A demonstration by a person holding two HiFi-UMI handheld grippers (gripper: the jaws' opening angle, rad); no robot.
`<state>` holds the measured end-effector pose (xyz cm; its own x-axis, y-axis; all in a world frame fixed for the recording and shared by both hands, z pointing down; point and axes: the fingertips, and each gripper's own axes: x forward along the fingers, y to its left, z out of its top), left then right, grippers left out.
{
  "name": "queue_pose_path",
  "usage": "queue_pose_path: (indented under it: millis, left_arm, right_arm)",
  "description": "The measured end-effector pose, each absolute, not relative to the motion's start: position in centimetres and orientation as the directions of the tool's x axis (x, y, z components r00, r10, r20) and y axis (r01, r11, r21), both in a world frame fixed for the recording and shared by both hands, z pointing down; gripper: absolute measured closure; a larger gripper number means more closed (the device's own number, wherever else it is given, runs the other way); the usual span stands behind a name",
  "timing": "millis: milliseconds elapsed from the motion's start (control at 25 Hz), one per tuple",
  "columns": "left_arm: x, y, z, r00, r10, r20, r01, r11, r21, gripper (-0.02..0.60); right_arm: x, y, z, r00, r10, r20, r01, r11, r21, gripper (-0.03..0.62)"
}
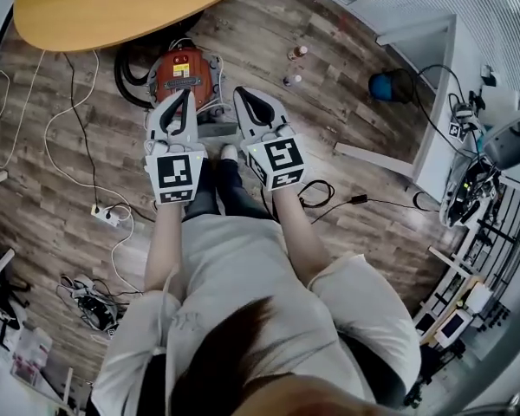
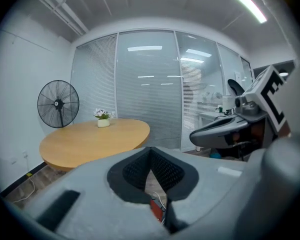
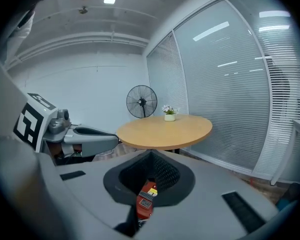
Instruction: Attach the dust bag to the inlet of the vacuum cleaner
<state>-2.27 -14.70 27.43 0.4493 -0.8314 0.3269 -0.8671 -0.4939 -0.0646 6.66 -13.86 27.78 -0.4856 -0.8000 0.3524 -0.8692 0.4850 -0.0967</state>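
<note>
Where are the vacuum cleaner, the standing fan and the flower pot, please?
vacuum cleaner [image 1: 184, 72], head view, on its red top.
standing fan [image 2: 58, 104], left gripper view, on the hub of its grille.
flower pot [image 2: 103, 123], left gripper view, on the white pot itself.

Premises: office meeting room, partly used as test space.
- Glazed partition wall with white slatted blinds [image 2: 147, 84] along one side.
- Round light-wood meeting table [image 2: 95, 139]; small white pot of flowers [image 2: 103, 119] on it.
- Black pedestal fan [image 2: 58, 104] by white wall.
- Long ceiling strip light [image 2: 249, 5].
- Grey-brown wood-plank floor [image 1: 52, 172]; white power strip with loose cables [image 1: 104, 215] lying on it.
- White desk with wired equipment [image 1: 438, 102] at right.
</note>
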Motion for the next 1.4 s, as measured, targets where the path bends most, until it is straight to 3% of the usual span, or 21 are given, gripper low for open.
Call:
queue_pose_path:
  millis: [720, 1400]
  left_arm:
    - [-3.7, -14.0, 17.5, 0.497, -0.843, 0.205, -0.857, -0.514, -0.040, 0.565]
    - [-3.3, -10.2, 13.6, 0.538, -0.833, 0.129, -0.838, -0.545, -0.019, 0.566]
  right_arm:
    - [5.8, -12.0, 17.3, -0.507, -0.822, 0.258, -0.851, 0.525, 0.000, 0.592]
    - [7.1, -8.2, 14.3, -0.473, -0.855, 0.211, -0.877, 0.480, -0.019, 0.592]
